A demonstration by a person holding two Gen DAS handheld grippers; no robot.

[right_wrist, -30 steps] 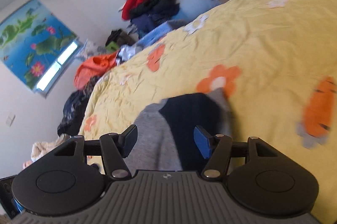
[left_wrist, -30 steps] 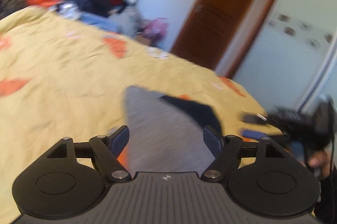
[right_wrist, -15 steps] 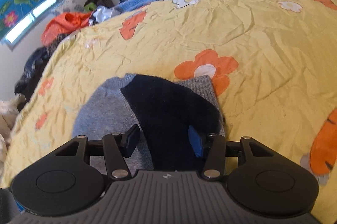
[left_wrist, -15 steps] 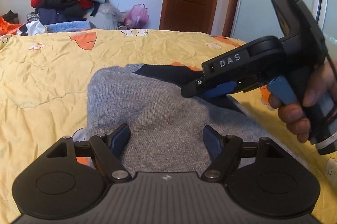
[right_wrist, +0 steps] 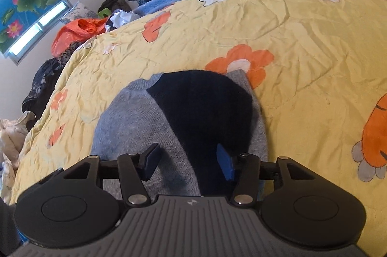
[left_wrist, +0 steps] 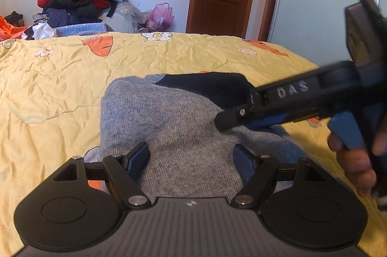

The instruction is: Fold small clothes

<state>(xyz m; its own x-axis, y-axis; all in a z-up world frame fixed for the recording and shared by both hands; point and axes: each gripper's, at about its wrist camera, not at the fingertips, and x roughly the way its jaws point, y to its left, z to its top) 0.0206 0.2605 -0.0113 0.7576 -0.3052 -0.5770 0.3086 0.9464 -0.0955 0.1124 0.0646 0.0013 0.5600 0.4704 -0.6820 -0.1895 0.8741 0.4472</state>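
Both jaws are standing open and empty — left gripper (left_wrist: 191, 155) and right gripper (right_wrist: 187, 160) are now settling low over the grey-and-navy sweater (left_wrist: 169, 116), likely readying a fold.

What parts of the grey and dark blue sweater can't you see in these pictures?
- Near end of the sweater: in both views the tongs' own black body covers it, so its hem or sleeves cannot be told.
- Right side, left wrist view: the right tongs cross over it, blurred, hiding whether they touch the cloth.
- Underside: pressed against the yellow bedspread, unseen.
- Left tongs: open over the knit; contact cannot be told.
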